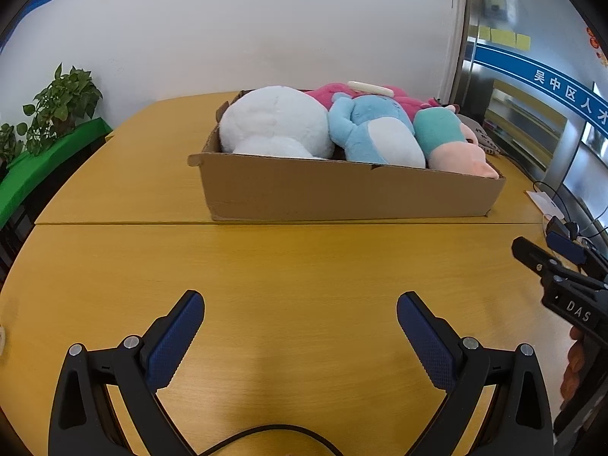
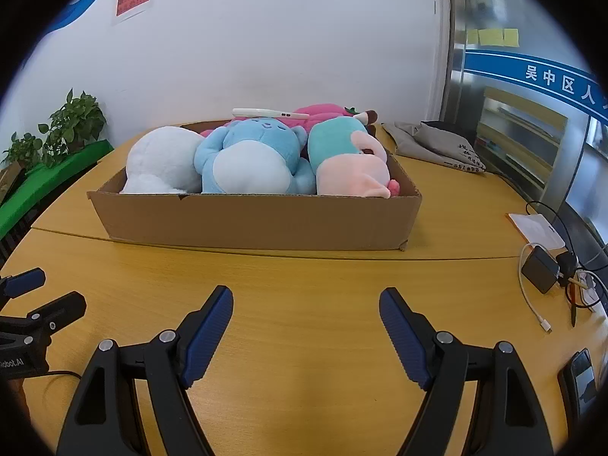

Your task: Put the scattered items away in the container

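Cardboard box (image 2: 258, 224) sits mid-worktop (image 2: 304, 277), already stuffed: white plush (image 2: 159, 163) on the left, blue plush (image 2: 250, 159) in the middle, teal-and-pink plush (image 2: 349, 163) on the right, a pink plush (image 2: 323, 112) behind them, and a white flat gadget (image 2: 269, 114) perched on top of the pile. Looks to me like the tidying is basically done, since I don't see any stray toy on the bare wood in front. Left gripper (image 1: 300, 326) has its fingers spread as wide as they go, nothing between them; right gripper (image 2: 306, 326) is also open and empty, a bit narrower, both hanging over the worktop short of the box. What could go wrong: that gadget is just balanced up there, so any nudge to the plushes or the box could slide it off. Also the toys bulge above the rim, so pushing one down might pop another out. And the cables (image 2: 547, 266) and phone (image 2: 581, 380) on the right are close enough for a swing of the right gripper to snag.
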{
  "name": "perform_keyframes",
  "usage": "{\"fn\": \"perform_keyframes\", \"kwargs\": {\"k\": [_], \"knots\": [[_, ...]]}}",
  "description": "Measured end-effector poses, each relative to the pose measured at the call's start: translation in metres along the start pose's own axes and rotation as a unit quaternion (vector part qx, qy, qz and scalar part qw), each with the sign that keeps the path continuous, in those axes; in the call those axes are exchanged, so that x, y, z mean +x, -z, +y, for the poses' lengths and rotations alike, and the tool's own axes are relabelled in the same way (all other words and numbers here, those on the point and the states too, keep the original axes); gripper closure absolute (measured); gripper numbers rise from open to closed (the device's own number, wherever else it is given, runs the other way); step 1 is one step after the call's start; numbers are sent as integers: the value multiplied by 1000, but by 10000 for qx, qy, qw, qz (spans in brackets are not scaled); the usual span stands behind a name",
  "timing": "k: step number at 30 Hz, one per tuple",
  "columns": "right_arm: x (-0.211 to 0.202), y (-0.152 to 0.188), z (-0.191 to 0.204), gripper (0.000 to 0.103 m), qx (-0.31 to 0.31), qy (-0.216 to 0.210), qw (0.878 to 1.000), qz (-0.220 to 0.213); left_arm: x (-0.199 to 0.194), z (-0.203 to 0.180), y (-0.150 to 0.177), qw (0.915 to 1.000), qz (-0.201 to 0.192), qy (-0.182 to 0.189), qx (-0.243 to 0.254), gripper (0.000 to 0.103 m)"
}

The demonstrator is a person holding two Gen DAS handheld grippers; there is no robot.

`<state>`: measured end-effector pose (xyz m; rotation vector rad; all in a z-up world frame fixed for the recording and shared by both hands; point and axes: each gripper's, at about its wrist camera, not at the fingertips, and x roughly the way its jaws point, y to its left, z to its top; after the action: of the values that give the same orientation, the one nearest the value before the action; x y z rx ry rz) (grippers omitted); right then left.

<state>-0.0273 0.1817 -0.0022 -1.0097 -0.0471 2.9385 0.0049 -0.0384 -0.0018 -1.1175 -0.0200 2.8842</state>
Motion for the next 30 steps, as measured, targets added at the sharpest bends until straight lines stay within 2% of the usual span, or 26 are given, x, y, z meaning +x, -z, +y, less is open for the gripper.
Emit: {"fn": "perform_keyframes", "kwargs": {"k": [4, 8, 12, 16, 18, 21, 24, 26, 29, 30], "knots": [[-1, -2, -11, 23, -21, -217, 9998, -34, 1, 32, 1, 10000, 25, 26, -19, 0], [11, 2, -55, 23, 253, -811, 9962, 182, 8, 92, -5, 9976, 273, 357, -519, 0], [27, 19, -105, 23, -71, -609, 9973, 398, 24, 152, 2, 9965, 574, 82, -604, 0], [40, 36, -144, 23, -439, -641, 9947, 671, 41, 180, 15, 9963, 830, -135, -196, 0], [44, 44, -152, 23, -705, -738, 9916, 799, 52, 184, 21, 9953, 963, -56, 108, 0], [51, 54, -154, 23, -1187, -937, 9843, 909, 57, 185, 23, 9937, 961, 201, 548, 0], [62, 60, -160, 22, -1160, -1291, 9781, 1152, 63, 190, 22, 9899, 955, 524, 906, 0], [62, 60, -161, 21, -1220, -1443, 9750, 1164, 65, 196, 22, 9871, 969, 689, 1074, 0], [64, 61, -164, 14, -1349, -1522, 9716, 1208, 70, 205, 17, 9812, 1006, 954, 1345, 0], [66, 61, -166, 5, -1376, -1536, 9705, 1252, 72, 207, 13, 9788, 1023, 1044, 1438, 0]]}}
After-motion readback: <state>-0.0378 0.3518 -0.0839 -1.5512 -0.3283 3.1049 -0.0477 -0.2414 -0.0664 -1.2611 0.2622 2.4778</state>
